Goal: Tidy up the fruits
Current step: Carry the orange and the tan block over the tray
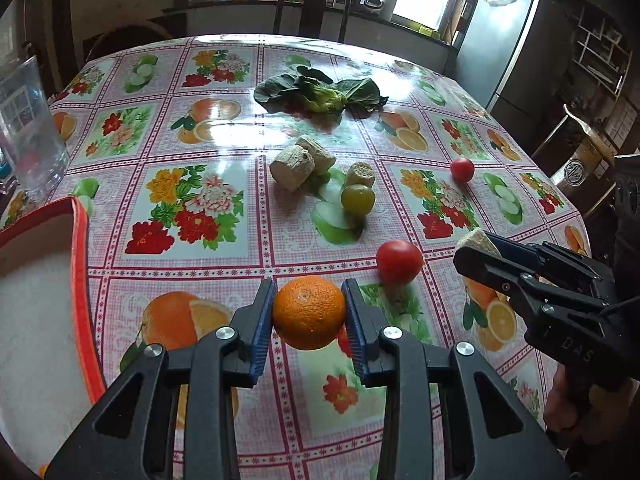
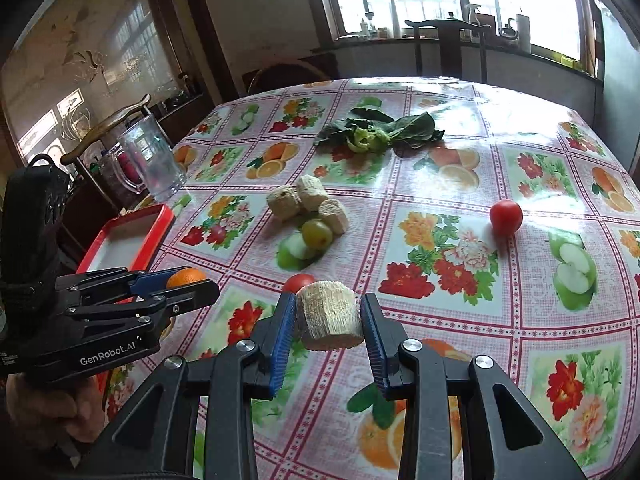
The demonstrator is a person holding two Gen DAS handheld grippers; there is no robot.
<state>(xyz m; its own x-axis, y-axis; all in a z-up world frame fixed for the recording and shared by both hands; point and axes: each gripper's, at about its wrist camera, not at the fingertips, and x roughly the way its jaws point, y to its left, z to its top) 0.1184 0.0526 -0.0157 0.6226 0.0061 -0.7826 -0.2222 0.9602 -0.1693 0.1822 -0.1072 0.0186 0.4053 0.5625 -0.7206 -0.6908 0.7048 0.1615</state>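
My left gripper [image 1: 309,312] is shut on an orange [image 1: 309,313], held just above the table near its front edge. My right gripper [image 2: 329,320] is shut on a pale corn cob piece [image 2: 329,316], also lifted off the cloth. In the left wrist view the right gripper [image 1: 472,246] shows at the right with the cob piece [image 1: 476,239] in its tips. A red tomato [image 1: 399,261] lies between the two grippers. Further back lie a green plum [image 1: 357,199], three more cob pieces [image 1: 292,168] and a second tomato [image 1: 462,169]. A red-rimmed tray [image 1: 80,280] stands at the left.
A bunch of leafy greens [image 1: 320,92] lies at the far middle of the flowered tablecloth [image 1: 200,200]. A clear plastic jug [image 1: 28,128] stands at the left edge beyond the tray. Chairs [image 1: 312,8] and a fridge [image 1: 500,52] stand around the table.
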